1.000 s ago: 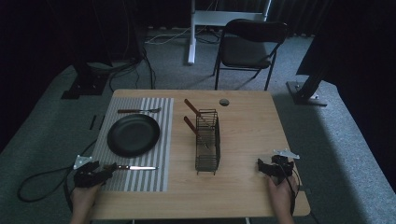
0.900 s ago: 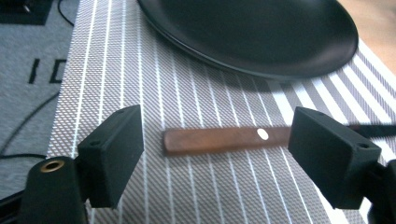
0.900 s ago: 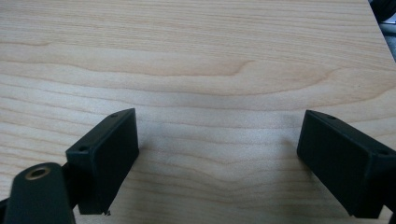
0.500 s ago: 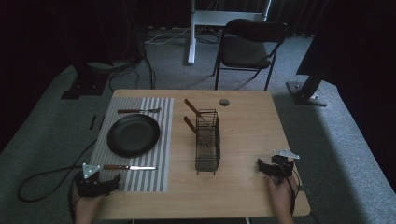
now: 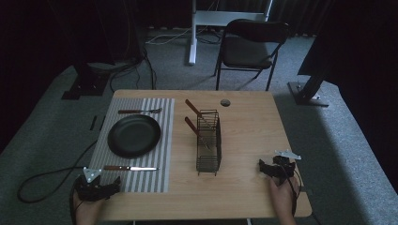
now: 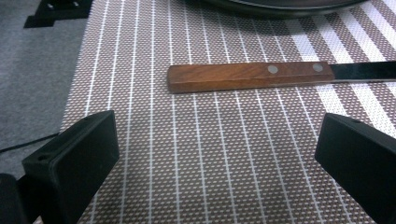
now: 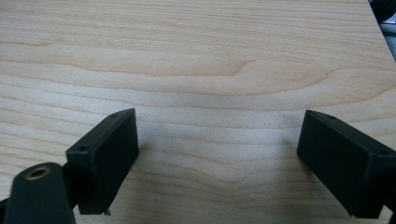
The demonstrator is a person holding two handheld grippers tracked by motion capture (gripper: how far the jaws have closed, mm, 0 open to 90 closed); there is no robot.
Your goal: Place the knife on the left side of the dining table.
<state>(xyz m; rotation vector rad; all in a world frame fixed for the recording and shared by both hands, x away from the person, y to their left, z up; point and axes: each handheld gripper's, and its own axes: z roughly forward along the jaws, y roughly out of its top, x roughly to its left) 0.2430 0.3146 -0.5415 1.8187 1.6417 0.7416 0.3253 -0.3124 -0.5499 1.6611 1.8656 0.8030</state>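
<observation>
The knife point(image 6: 250, 77) lies flat on the striped mat point(image 6: 210, 154) just below the plate point(image 5: 133, 135), apparently just laid there, with the left gripper point(image 5: 101, 186) drawn back, jaws having just been opening and now wide apart and empty, while the right gripper point(image 5: 277, 169) rests on the bench point(image 7: 196, 56) with jaws apart, so another utensil is judged to be fetched from the wire rack point(image 5: 209, 140) next.

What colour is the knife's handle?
Reddish-brown wood with two silver rivets; the knife's handle shows best in the left gripper view.
</observation>
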